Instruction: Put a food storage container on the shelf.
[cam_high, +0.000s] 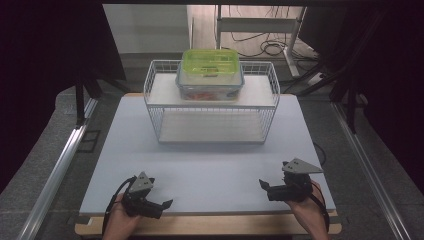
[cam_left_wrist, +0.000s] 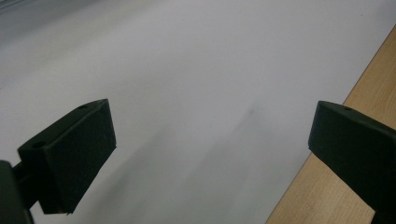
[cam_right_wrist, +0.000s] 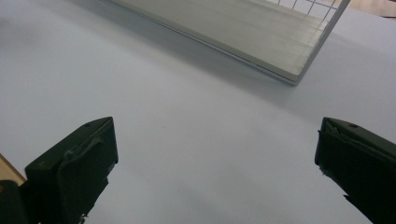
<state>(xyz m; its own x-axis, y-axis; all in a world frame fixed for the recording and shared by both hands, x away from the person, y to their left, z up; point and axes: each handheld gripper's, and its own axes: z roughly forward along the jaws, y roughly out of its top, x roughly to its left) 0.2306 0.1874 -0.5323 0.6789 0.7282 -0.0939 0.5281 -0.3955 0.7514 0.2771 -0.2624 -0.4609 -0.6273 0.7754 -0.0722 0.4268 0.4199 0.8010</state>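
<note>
Both grippers, left gripper (cam_high: 161, 205) and right gripper (cam_high: 264, 185), rested at the desk's (cam_high: 210, 165) near edge with jaws spread and empty, well apart from the green-lidded container (cam_high: 210, 75) atop the wire rack (cam_high: 152, 95), so seemingly nothing had begun.

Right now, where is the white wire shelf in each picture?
High view: white wire shelf stands mid-table at the far side, green-lidded box on top.
Left gripper view: none in this picture.
Right gripper view: its bottom board crosses the top.
Shared landmark: the pale tabletop.
</note>
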